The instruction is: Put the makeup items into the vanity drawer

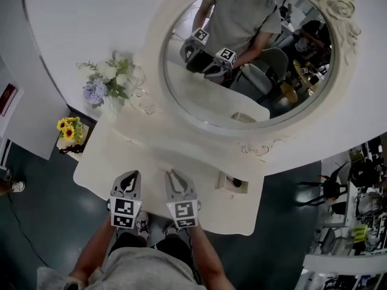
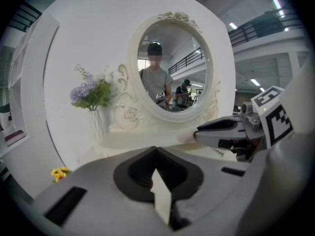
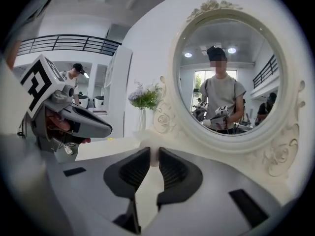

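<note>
In the head view both grippers hover over the front edge of the white vanity table (image 1: 151, 150). My right gripper (image 1: 173, 177) is shut on a small cream, rounded makeup item (image 3: 150, 154), which pokes out past the tips; from the left gripper view the same item (image 2: 188, 135) shows at the right gripper's tip. To its left, my left gripper (image 1: 130, 177) has its jaws together with nothing between them; its own view shows the pads (image 2: 140, 168) meeting at the tip. No drawer shows in any view.
A round ornate mirror (image 1: 338, 95) stands at the back and reflects the person and both grippers. A vase of pale flowers (image 1: 109, 86) is at the back left, small sunflowers (image 1: 68, 128) lower left. A small open box (image 1: 232, 183) sits on the table's right.
</note>
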Tool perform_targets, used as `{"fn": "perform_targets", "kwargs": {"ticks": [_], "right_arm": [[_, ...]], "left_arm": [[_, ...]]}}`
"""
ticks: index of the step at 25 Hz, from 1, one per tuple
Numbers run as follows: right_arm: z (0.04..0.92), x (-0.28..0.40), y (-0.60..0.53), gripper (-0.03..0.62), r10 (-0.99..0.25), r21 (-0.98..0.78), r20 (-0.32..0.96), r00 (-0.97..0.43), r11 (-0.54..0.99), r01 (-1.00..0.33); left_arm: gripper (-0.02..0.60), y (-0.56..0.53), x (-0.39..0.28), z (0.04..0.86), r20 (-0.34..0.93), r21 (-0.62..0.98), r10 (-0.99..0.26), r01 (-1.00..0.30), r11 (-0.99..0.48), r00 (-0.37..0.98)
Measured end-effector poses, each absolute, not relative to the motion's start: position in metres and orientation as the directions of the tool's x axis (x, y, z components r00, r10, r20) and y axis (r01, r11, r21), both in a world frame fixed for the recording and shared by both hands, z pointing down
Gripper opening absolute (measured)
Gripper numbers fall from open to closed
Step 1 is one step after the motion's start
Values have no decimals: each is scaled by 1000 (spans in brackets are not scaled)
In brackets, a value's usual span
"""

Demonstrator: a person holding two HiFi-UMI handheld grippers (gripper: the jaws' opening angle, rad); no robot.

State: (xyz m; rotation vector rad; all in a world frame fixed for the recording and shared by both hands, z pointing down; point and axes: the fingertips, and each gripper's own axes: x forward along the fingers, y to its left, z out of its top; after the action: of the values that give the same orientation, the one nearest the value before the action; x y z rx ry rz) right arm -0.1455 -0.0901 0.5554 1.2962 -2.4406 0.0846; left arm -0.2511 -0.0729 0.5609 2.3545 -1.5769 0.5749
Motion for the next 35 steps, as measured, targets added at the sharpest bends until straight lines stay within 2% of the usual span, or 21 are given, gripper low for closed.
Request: {"fn": "perform_targets", "kwargs": {"ticks": [12,21,29,35], "right_arm": [[545,-4,-71,71,-893,117,339,-296,352,-929],[541,68,-47,72,-924,116,342,-172,223,-968],[566,144,-45,74,-918,100,383,-102,151,-983],[596,178,-47,77,-898,88,428,-96,147,-985]], "left_arm": [[0,-83,-130,544,433,-27,-750,-825,-565,500],[0,-77,-57,539,440,-28,-680,-748,-663,586],[0,-82,13,557,468,-19,-631,-707,-707,618],[0,-83,42,573,502,-15,-617,-707,-707,606]]}}
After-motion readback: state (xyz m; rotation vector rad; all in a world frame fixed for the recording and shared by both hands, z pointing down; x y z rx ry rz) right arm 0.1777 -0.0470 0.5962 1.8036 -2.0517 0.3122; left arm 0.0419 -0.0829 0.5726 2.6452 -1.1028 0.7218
